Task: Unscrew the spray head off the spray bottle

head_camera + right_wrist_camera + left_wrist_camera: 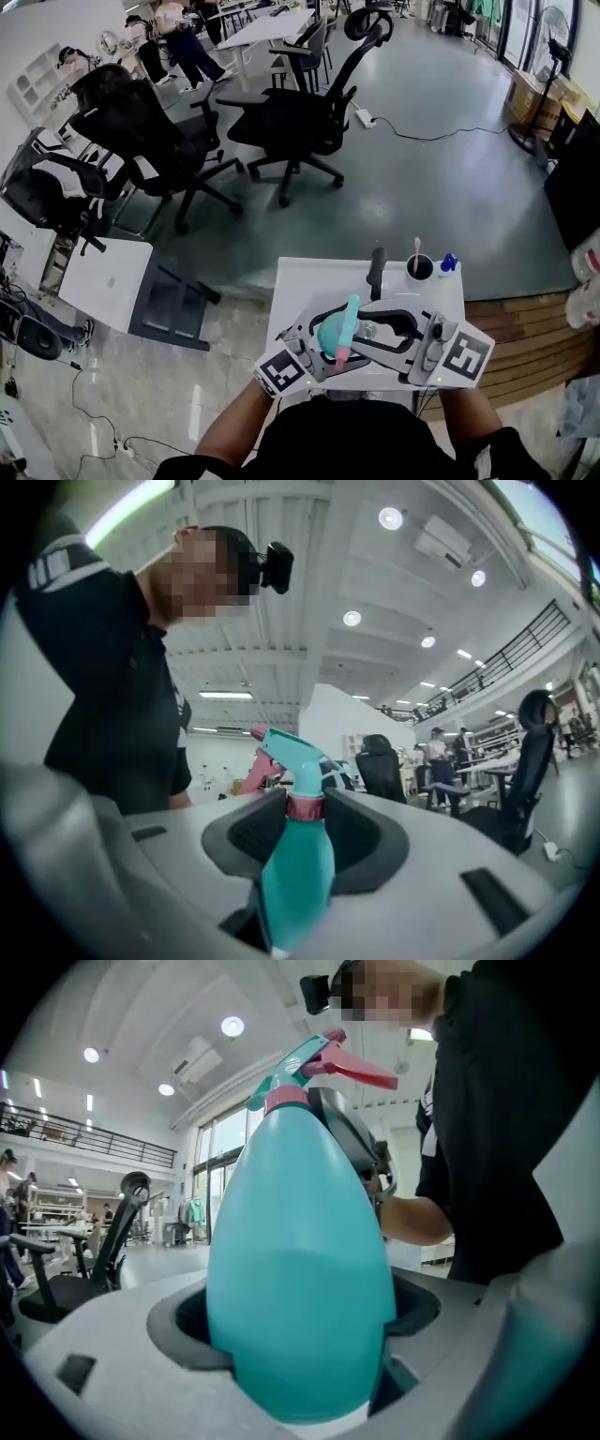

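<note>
**Head view:** The teal plastic spray bottle (330,326) is held above the near edge of the white table (309,281), tipped between the left gripper (314,345) and the right gripper (367,334). Grey housings cover the spots where the pads bite, so the grips cannot be read from here.

**Left gripper view:** The jaws are clamped on the bottle's (300,1279) fat belly. That surface is smooth and egg-shaped, so a hard twist could spin it or squeeze it out of the pads and down onto the table. Its base is cut off below the jaws.

**Right gripper view:** The jaws are closed on the pink collar (305,807) under the teal-and-pink spray head (281,750). The hold is narrow and could slide off the ring. Threads and dip tube are hidden, and any loosening cannot be judged.
</note>
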A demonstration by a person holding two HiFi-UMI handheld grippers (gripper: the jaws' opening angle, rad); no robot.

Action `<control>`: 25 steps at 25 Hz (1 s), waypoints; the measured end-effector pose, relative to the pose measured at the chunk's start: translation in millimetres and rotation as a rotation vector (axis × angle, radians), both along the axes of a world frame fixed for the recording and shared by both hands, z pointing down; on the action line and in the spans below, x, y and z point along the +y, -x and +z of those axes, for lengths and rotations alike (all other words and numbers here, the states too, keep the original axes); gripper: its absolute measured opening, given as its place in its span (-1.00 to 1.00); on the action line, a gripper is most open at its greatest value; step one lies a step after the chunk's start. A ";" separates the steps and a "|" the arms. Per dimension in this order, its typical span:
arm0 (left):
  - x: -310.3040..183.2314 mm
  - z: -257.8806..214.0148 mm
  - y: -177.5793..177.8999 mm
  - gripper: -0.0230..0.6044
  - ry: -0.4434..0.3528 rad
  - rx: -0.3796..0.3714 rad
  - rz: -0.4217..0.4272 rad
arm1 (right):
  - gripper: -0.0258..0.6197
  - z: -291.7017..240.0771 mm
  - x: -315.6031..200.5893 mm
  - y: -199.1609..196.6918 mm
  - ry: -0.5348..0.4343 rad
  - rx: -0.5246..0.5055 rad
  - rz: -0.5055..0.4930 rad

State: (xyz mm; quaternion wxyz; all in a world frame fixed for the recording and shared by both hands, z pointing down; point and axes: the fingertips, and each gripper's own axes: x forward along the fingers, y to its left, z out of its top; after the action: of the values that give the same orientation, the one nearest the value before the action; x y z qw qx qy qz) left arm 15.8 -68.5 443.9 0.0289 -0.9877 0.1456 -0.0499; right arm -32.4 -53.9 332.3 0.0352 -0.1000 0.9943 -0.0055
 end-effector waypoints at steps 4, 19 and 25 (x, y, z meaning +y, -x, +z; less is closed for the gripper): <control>13.6 -3.8 -4.2 0.54 -0.010 0.011 0.088 | -0.51 -1.7 12.0 -3.2 -0.056 -0.005 -0.090; 9.8 23.5 1.1 0.54 0.032 -0.054 0.085 | -0.50 -13.7 9.5 -17.2 -0.076 -0.095 -0.087; -3.7 62.9 11.7 0.54 0.045 -0.126 0.033 | -0.50 -33.9 -4.5 -32.2 -0.087 -0.196 0.007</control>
State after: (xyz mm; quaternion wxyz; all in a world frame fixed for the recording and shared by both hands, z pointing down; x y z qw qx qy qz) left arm 4.1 -72.2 506.8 0.0168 -0.9852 0.1261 -0.1147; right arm -0.2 -58.4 298.4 0.1365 -0.1008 0.9851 0.0279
